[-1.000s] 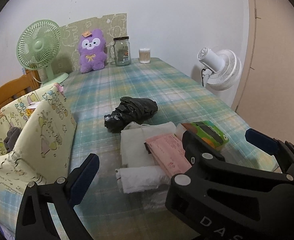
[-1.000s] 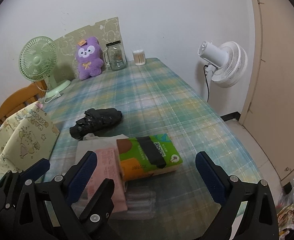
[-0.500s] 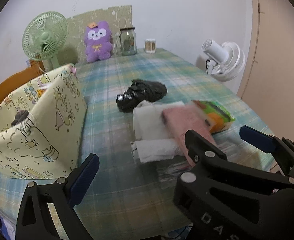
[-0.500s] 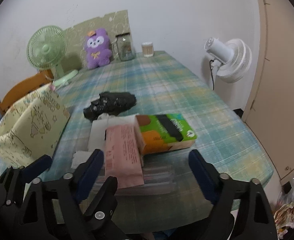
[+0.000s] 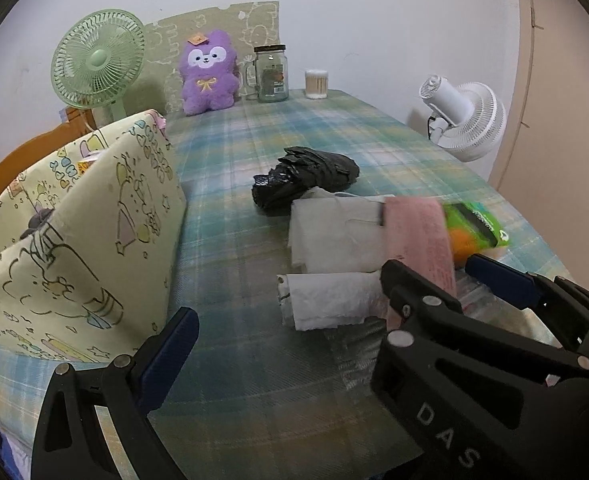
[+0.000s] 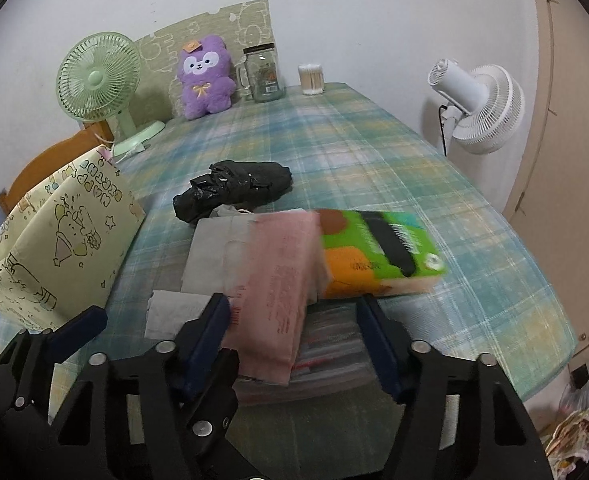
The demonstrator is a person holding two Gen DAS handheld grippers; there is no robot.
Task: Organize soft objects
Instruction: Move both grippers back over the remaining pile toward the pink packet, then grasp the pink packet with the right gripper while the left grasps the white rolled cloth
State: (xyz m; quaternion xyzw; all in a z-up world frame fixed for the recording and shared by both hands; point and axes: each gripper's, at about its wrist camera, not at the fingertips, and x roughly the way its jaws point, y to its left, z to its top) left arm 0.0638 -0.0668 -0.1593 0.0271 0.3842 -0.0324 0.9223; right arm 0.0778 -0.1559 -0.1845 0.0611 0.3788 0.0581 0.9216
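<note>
Blue pads: on my right claw (image 6: 294, 344) they stand either side of the near end of the pink packet (image 6: 278, 280); I can't see them pressing it yet, so I count it ungripped.
Just changed: my right claw's jaws have just been closing from wide to about half, with the pink packet and the clear flat packs (image 6: 326, 352) under it between them.
Meaning: I judge this the start of a grasp on the pink packet, the first soft item to go into the bag; nothing is lifted yet.
Left claw: my left claw (image 5: 334, 320) hangs open and empty, its jaws wide apart over the plaid surface (image 5: 254, 360), near the white roll (image 5: 326, 300).
Soft pile: pink packet lies across a white folded bag (image 6: 218, 248), touching the green tissue pack (image 6: 374, 252) on its right; black bundle (image 6: 234, 192) sits just behind.
Container, bag: yellow cartoon-print bag (image 5: 74, 240) stands open at my left on the surface; something dark shows inside, too hidden to name.
Container, jar: glass jar (image 5: 270, 76) at the far edge, lid on, contents unclear.
Container, cup: small cup of cotton swabs (image 5: 316, 84) beside the jar.
Far end: purple plush (image 5: 208, 76) sits upright against the wall, well apart from the pile.
</note>
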